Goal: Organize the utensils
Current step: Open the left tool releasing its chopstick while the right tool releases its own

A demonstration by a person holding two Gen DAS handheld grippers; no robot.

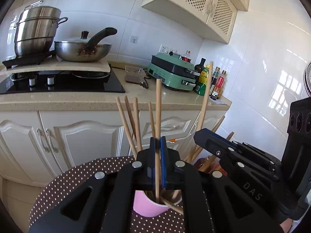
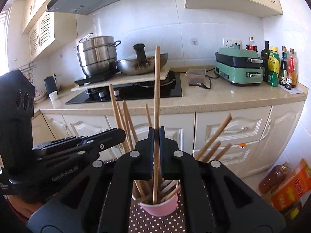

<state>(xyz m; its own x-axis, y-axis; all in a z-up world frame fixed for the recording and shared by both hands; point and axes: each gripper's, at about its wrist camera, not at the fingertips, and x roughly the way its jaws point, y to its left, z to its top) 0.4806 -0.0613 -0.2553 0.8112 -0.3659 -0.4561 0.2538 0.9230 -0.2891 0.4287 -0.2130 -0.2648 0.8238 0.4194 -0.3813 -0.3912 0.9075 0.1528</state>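
Note:
A pink cup (image 1: 147,208) (image 2: 162,209) stands on a brown polka-dot tablecloth (image 1: 77,176) (image 2: 155,224) and holds several wooden chopsticks that fan outward. My left gripper (image 1: 158,141) is shut on one upright chopstick (image 1: 158,106) whose lower end dips into the cup. My right gripper (image 2: 156,134) is shut on another upright chopstick (image 2: 156,87), its tip also inside the cup. Each gripper shows in the other's view: the right gripper (image 1: 197,136) beside the cup on the right, the left gripper (image 2: 121,134) on the left. The cup's base is partly hidden behind the fingers.
Beyond the table runs a kitchen counter (image 1: 136,101) with a black hob (image 1: 62,83), a steel pot (image 1: 37,31), a wok (image 1: 83,52), a green appliance (image 2: 240,66) and several bottles (image 2: 279,66). White cabinets sit below. Oil bottle and orange packs (image 2: 287,186) lie on the floor.

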